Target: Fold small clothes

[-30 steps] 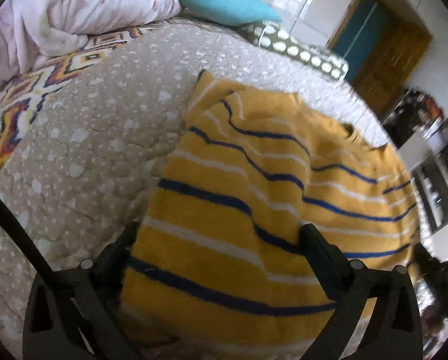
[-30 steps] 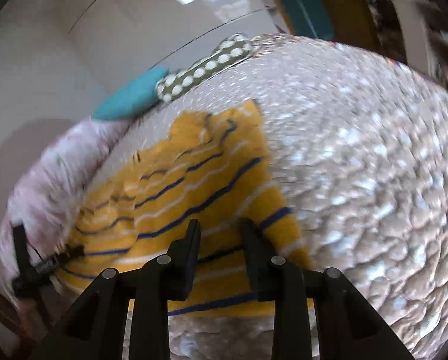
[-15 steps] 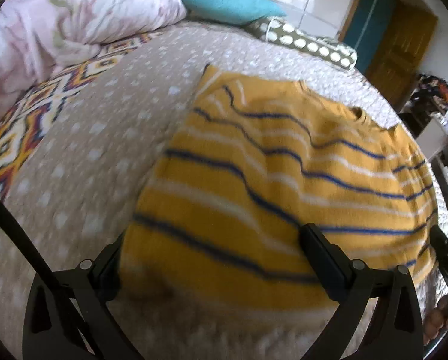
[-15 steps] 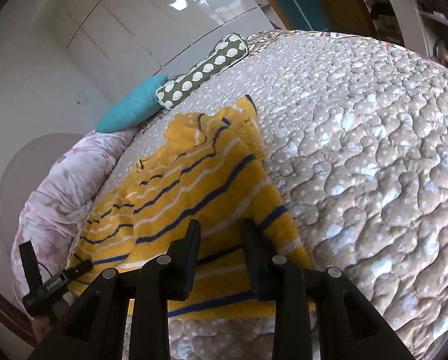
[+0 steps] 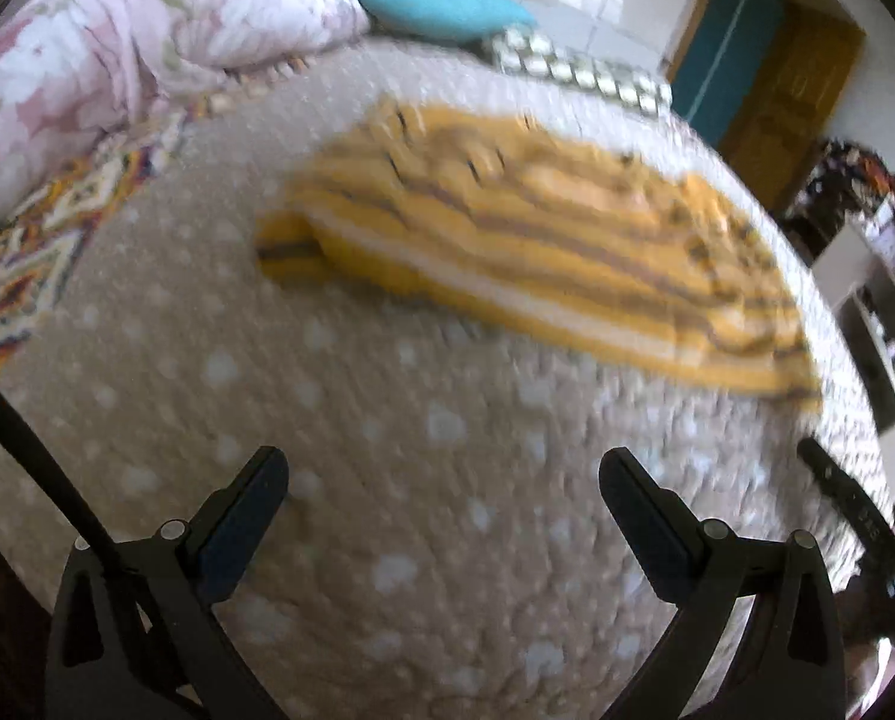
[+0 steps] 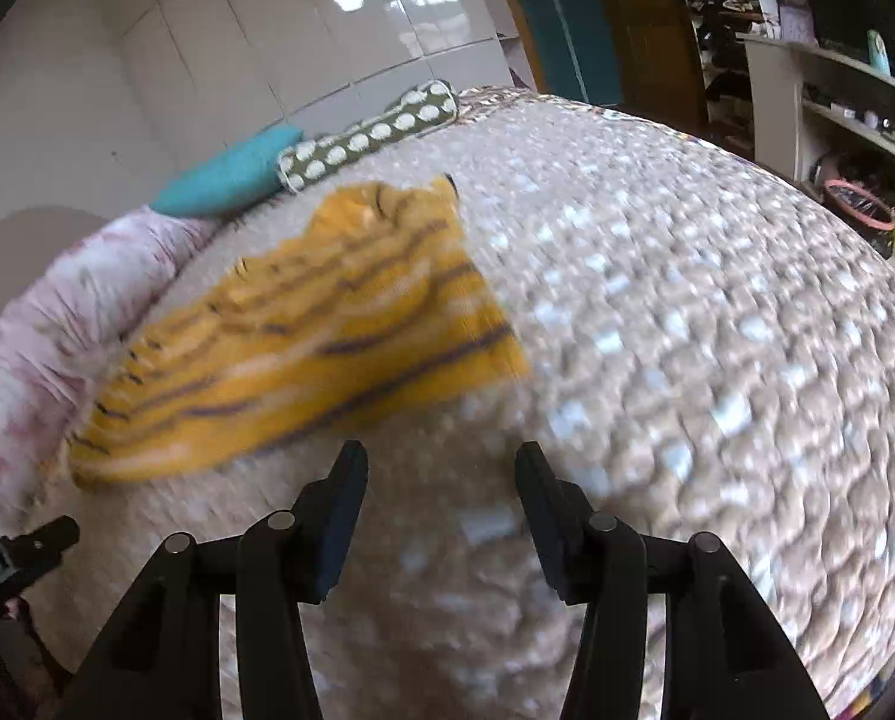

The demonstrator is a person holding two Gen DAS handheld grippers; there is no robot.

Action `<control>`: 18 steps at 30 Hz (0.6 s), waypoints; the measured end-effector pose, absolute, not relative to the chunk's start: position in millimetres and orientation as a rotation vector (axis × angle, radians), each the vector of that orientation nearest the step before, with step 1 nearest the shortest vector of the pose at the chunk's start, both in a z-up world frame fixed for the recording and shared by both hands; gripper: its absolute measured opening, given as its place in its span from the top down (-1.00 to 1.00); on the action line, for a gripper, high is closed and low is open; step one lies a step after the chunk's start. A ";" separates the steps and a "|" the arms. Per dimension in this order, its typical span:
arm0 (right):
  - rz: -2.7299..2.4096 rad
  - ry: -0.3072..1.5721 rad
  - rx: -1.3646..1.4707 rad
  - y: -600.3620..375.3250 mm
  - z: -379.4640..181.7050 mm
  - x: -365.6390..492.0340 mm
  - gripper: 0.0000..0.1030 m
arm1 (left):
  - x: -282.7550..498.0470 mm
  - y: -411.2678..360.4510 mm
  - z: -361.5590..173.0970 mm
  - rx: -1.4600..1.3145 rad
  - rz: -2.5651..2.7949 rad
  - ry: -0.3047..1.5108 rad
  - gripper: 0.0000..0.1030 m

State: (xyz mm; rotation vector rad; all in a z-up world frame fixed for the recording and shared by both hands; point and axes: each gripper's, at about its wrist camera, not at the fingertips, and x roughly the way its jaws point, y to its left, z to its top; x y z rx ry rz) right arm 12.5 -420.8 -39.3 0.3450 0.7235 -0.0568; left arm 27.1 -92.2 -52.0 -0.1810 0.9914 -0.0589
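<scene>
While the yellow striped sweater (image 5: 525,252) lies flat on the beige dotted bedspread (image 5: 423,480), folded over at least once by the look of it, we judge we're between folds: both tools are off the cloth and clear of it. In the left wrist view the sweater sits at approx 12 o'clock from the left gripper (image 5: 444,483), apart from the tips w/ bare spread between. In the right wrist view it's at approx 10–11 o'clock from the right gripper (image 6: 441,474), near but not touching.

Next move, as we read it: pick an edge or corner for another fold, prob. the near hem, come down low w/ jaws wide, pinch only the top layers, then lift and carry across w/o dragging the lower layers out of line. Knit is floppy and thick, so a shallow bite could slip.

Tools: left gripper's jaws are spread wide, nothing between them, only bedspread below. Right gripper's jaws have just been opening; they stand parted, approx mid-width, w/ nothing between them either. Both views are motion-blurred, so fine creases in the sweater can't be read. A pink floral quilt (image 5: 147,42) and teal pillow (image 5: 435,6) lie beyond at 11–12 o'clock.
</scene>
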 end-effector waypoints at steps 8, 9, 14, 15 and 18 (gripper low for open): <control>-0.116 0.659 0.048 -381.6 -53.8 9.5 -0.43 | 17.8 -117.0 -66.7 0.018 0.002 0.955 -1.00; -0.111 0.662 0.060 -383.7 -53.6 9.9 -0.43 | 17.1 -116.5 -66.9 0.013 0.000 0.957 -1.00; -0.099 0.663 0.070 -386.9 -53.9 9.0 -0.43 | 16.4 -116.1 -67.0 0.023 0.009 0.948 -1.00; -0.102 0.663 0.067 -385.6 -53.9 8.5 -0.43 | 16.6 -116.2 -67.1 0.025 0.010 0.946 -1.00; -0.107 0.663 0.059 -383.3 -53.8 10.1 -0.43 | 13.8 -118.9 -66.9 0.030 0.011 0.937 -1.00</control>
